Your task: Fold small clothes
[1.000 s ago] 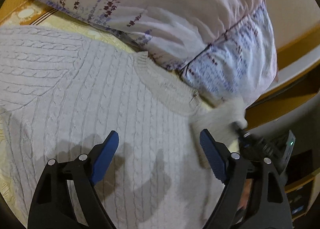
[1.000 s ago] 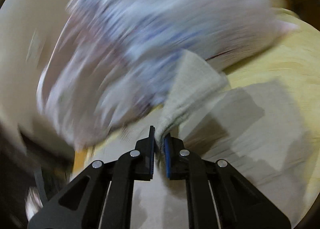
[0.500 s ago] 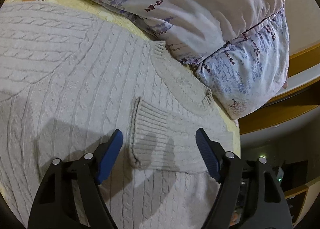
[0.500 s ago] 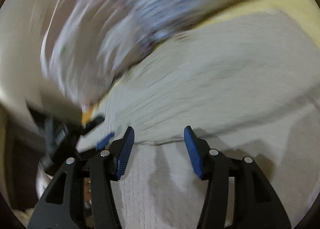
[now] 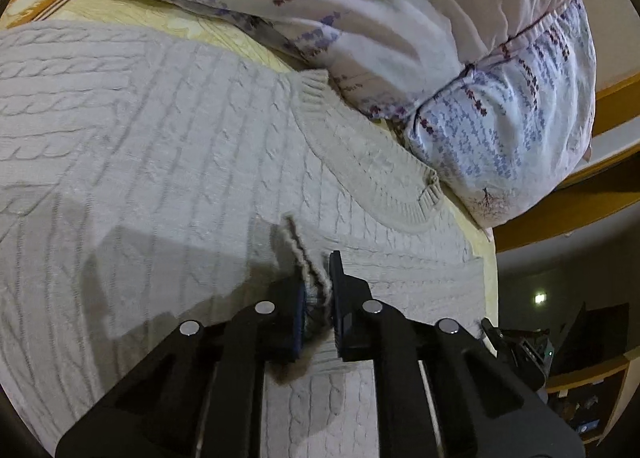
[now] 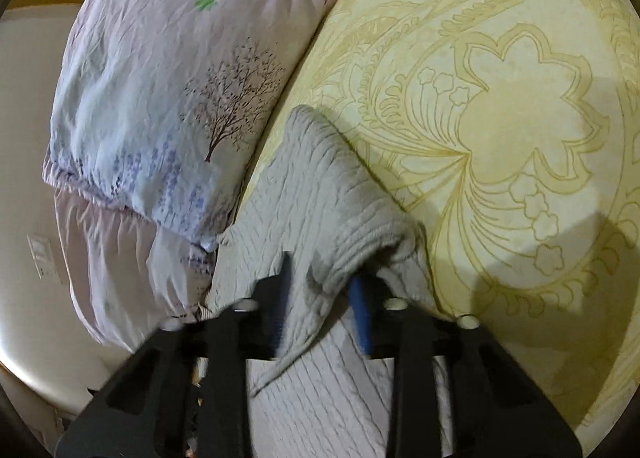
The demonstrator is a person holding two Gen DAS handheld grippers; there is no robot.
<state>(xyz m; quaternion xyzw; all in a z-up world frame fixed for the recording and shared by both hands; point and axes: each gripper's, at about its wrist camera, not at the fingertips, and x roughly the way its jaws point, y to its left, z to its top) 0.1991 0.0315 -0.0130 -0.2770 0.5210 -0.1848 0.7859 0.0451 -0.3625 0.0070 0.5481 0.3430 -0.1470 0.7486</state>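
Note:
A cream cable-knit sweater [image 5: 168,161] lies flat on the yellow bedsheet [image 5: 168,21], its ribbed neckline [image 5: 372,169] toward the pillows. One sleeve is folded across the chest. My left gripper [image 5: 318,290] is shut on that sleeve's ribbed cuff [image 5: 298,246]. In the right wrist view another part of the sweater [image 6: 320,193] is bunched up on the sheet. My right gripper [image 6: 322,298] is around a raised fold of it [image 6: 348,258], with the jaws still apart.
Floral pillows [image 5: 460,57] lie against the sweater's neckline and also show in the right wrist view [image 6: 172,89]. The patterned yellow sheet [image 6: 500,117] spreads to the right. The bed edge and a dark room with a shelf [image 5: 580,390] are at the left view's lower right.
My left gripper went from open over the folded sleeve to shut on its cuff. My right gripper swung to a bunched part of the sweater and its jaws narrowed around a fold.

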